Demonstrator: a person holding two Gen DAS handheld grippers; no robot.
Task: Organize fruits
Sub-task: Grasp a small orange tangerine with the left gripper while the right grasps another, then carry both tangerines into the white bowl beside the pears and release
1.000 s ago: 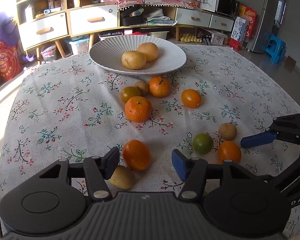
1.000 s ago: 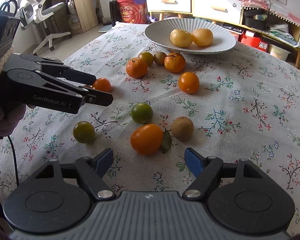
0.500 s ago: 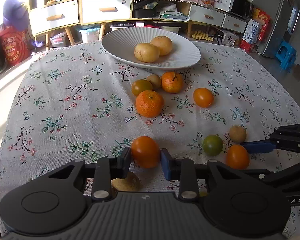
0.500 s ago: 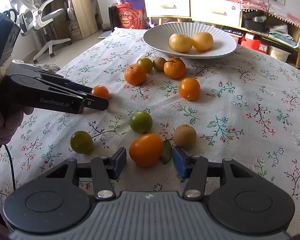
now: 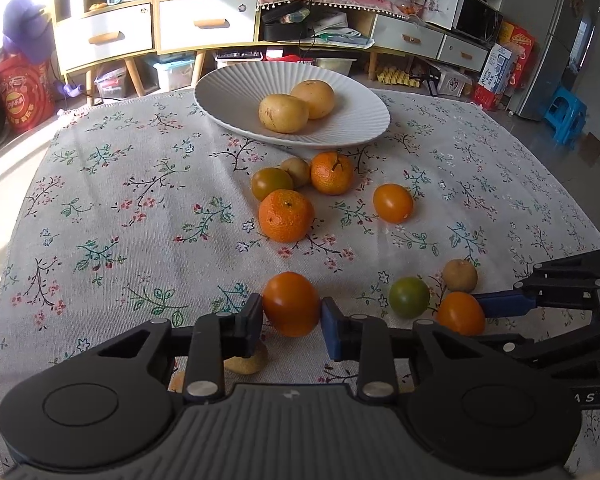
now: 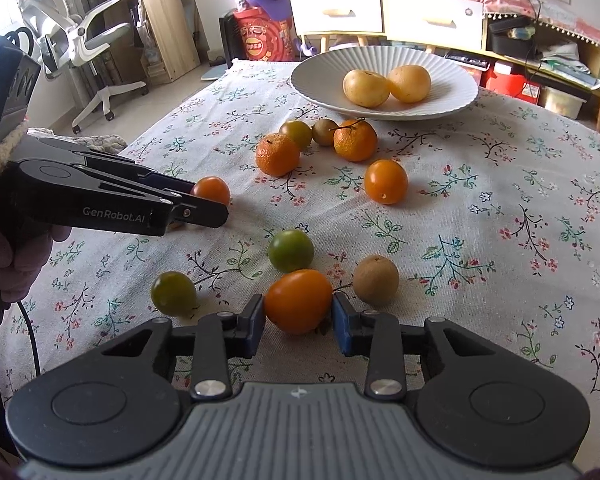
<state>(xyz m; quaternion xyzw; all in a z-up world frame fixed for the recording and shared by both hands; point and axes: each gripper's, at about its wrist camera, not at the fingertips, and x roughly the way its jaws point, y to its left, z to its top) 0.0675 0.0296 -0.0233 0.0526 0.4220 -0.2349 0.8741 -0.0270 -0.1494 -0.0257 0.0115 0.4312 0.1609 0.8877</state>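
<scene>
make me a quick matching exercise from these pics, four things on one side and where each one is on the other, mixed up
Things:
1. two yellow fruits
2. green fruit
3. smooth orange fruit
4. oval orange fruit

Places:
A. between the right gripper fingers
B. on the white plate
C. between the left gripper fingers
D. on the tablecloth, just beyond the oval orange fruit

Pairs: 1-B, 2-D, 3-C, 4-A
</scene>
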